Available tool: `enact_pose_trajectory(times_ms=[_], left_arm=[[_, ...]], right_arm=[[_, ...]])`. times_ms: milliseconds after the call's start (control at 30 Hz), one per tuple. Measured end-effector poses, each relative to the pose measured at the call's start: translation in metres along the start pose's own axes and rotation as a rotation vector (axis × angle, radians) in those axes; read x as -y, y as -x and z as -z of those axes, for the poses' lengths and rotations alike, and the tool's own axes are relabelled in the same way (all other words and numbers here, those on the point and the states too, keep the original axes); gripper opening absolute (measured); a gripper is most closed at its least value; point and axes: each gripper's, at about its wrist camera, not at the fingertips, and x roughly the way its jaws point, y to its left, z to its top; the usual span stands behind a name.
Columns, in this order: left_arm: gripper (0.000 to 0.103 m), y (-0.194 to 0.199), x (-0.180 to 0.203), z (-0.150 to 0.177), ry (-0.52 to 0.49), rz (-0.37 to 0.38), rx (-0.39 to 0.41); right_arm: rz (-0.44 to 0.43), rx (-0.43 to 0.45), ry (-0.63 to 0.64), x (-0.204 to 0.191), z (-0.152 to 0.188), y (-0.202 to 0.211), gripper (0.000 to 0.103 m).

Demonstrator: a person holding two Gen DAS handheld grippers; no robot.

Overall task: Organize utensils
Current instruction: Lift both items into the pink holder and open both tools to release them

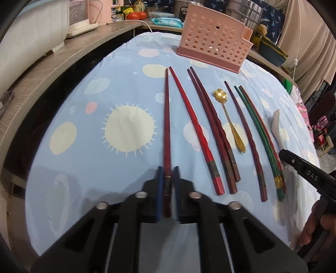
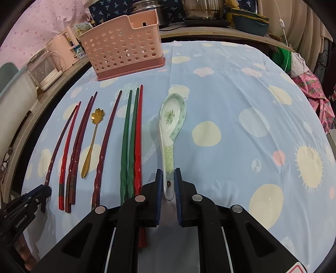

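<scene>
A pink perforated utensil holder (image 1: 212, 40) (image 2: 124, 50) stands at the far side of the table. Several red, maroon and green chopsticks lie in a row on the blue cloth, with a gold flower spoon (image 1: 229, 117) (image 2: 92, 138) among them. My left gripper (image 1: 168, 178) is closed around the near end of the leftmost maroon chopstick (image 1: 167, 126), which still lies on the cloth. My right gripper (image 2: 168, 180) is closed around the handle of a white and green ceramic spoon (image 2: 171, 126), also resting on the cloth.
A wooden counter (image 1: 52, 69) with appliances runs along the left. Pots (image 2: 201, 8) and dishes stand behind the table. The other gripper shows at each view's edge, the right one in the left wrist view (image 1: 304, 170) and the left one in the right wrist view (image 2: 31, 197).
</scene>
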Motion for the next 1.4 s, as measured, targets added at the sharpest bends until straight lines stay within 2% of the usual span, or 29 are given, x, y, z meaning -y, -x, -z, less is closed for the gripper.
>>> enact_pose_trajectory(times_ms=[300,433,567,967,1200,1400], left_arm=[[0.007,0.022,-0.003,-0.003,0.02,0.036,0.02],[0.007,0.041,-0.002,-0.013,0.009,0.009,0.07],[0.007,0.063,-0.004,-0.033,0.04,0.02,0.126],[0.007,0.108,0.004,-0.121,0.023,0.0,0.33],[0.007,0.124,0.005,-0.185,0.021,-0.019,0.442],[0.007,0.149,0.009,-0.243,0.04,0.05,0.541]], right_arm=[[-0.023,0.032,-0.021,0.007,0.002,0.028,0.009],[-0.04,0.079,-0.032,0.009,-0.007,0.049,0.008],[-0.055,0.125,-0.036,0.01,-0.022,0.066,0.007],[-0.113,0.209,-0.024,0.004,-0.076,0.087,0.006],[-0.146,0.292,-0.014,-0.001,-0.133,0.095,0.006],[-0.204,0.348,-0.043,-0.004,-0.195,0.092,0.006]])
